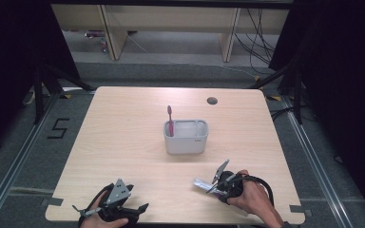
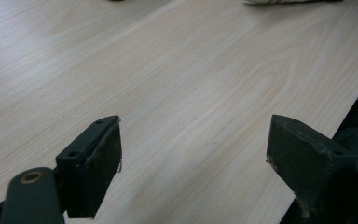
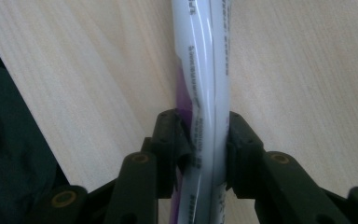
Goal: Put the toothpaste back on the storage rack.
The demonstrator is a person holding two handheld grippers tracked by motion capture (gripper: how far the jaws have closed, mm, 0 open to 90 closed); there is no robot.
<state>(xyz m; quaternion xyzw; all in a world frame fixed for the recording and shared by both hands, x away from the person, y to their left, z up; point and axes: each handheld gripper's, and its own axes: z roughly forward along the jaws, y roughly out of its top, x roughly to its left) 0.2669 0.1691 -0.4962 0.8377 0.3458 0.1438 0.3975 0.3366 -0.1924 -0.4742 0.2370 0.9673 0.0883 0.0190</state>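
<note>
In the high view the right claw [image 1: 211, 185] is mostly covered by its own grey plate and the hand [image 1: 252, 195] behind it, so its jaws are hard to make out there, and the tube [image 1: 202, 184] shows as a short whitish strip poking out toward the left claw. The right gripper view makes the grip plain: the jaws are clamped on the tube [image 3: 205, 93], one pad on each side, and the white plastic is pinched and creased between them. The tube runs straight ahead out of the grip and is cut off at the top edge; its lettering is too blurred to read, and a purple patch shows on one side. It lies low over the table [image 3: 298, 70], but whether it touches the wood cannot be told. The left claw [image 1: 110, 209] sits at the near table edge, well apart from the right one, its jaws standing wide apart with nothing but bare wood [image 2: 182, 93] between them; a sliver of the tube [image 2: 289, 1] is cut off at the top of that view. Beyond the right claw, toward the table's middle, stands a grey holder [image 1: 186, 137] with compartments; a red toothbrush [image 1: 170, 120] stands upright in its left compartment, and the rest of its inside is too small to judge.
</note>
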